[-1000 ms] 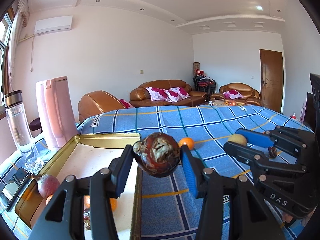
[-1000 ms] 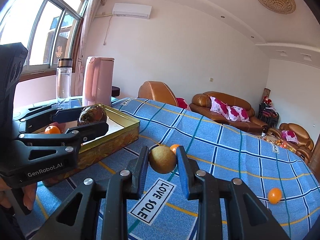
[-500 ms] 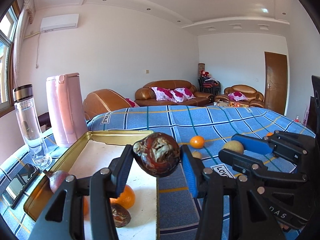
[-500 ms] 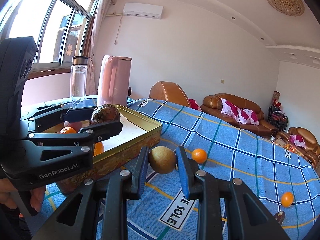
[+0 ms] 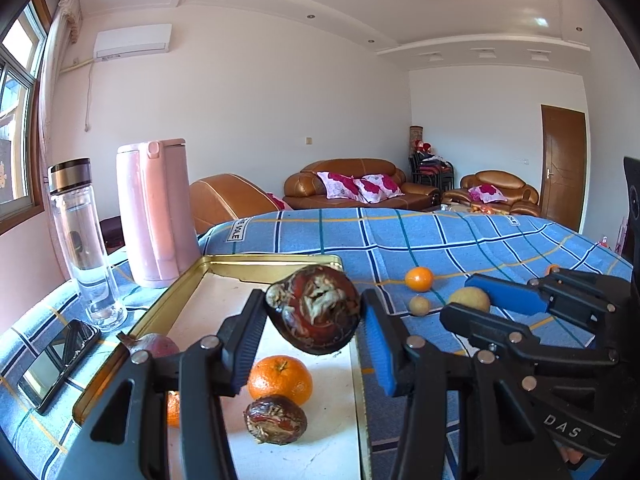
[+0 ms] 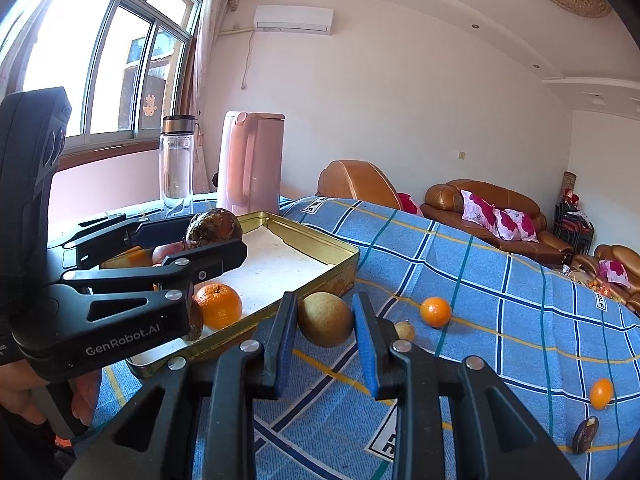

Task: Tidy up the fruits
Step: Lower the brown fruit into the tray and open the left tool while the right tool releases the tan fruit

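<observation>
Left gripper (image 5: 314, 328): fingers clamped on a wrinkled dark-red fruit (image 5: 314, 308), held above the gold tray (image 5: 276, 261)
Right gripper (image 6: 325, 334): fingers clamped on a round tan fruit (image 6: 325, 319), just right of the tray's near edge
Tray: holds an orange (image 5: 280, 380) and a second wrinkled fruit (image 5: 275, 420)
Blue checked cloth (image 6: 500, 300): small oranges (image 6: 436, 311) lie loose on it, right of the tray

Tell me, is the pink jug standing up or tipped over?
Upright: the pink jug stands on its base beside the water bottle, lid on top.
</observation>
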